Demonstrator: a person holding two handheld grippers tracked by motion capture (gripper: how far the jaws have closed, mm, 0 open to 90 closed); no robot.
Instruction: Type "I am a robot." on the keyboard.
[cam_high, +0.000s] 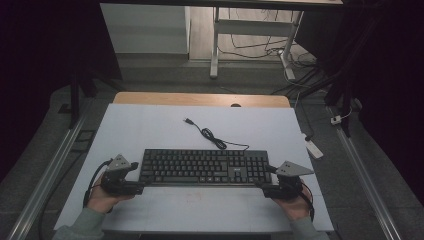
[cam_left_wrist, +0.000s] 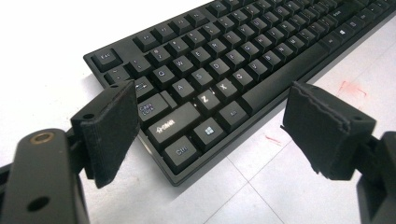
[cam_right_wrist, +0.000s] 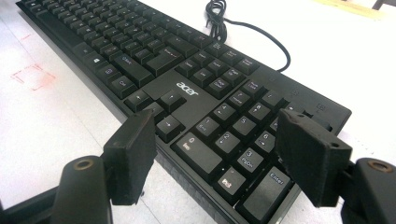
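A black keyboard lies flat on the white table top, near its front edge. Its cable runs off towards the back, coiled in the middle. My left gripper is open at the keyboard's left end, and the front-left corner with the Ctrl key sits between its pads, untouched. At the right end my right gripper is open too, its pads standing either side of the number-pad corner without pressing on it.
Faint red marks are drawn on the white surface in front of the keyboard. A wooden strip edges the table's back. On the floor to the right lies a white power strip; a desk frame stands behind.
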